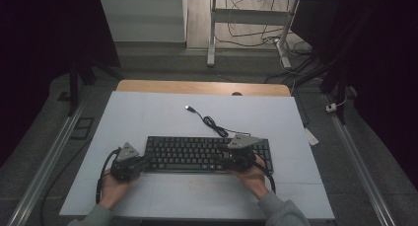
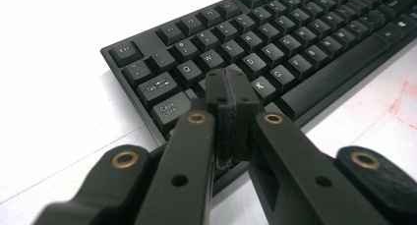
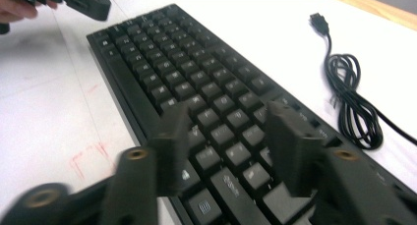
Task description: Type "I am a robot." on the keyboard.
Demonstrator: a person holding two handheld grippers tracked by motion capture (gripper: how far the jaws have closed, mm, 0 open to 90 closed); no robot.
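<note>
1. Holding my left claw [image 2: 231,90] at the keyboard's [image 1: 197,152] left end, I see its jaws pressed flat together with nothing between them; the tips hover over the letter keys just beyond Caps Lock, and I cannot tell whether they touch a key.
2. My left hand [image 1: 109,189] sits at the near edge of the white tabletop [image 1: 148,117], with the left claw [image 1: 129,163] just ahead of it at the keyboard's left end.
3. My right claw [image 3: 226,136] stands about half open above the keys at the keyboard's [image 3: 187,72] right end, with nothing gripped; the pads are apart and clear of the keycaps as far as I can see, and the picture is blurred.
4. My right hand [image 1: 254,179] lies behind the right claw [image 1: 239,154], near the keyboard's front edge.
5. Beyond the right claw, the keyboard's black cable [image 3: 354,102] lies coiled on the tabletop, just beside the keyboard's far edge.
6. Farther off still, the cable's plug [image 1: 189,108] rests on bare tabletop, well apart from both claws.
</note>
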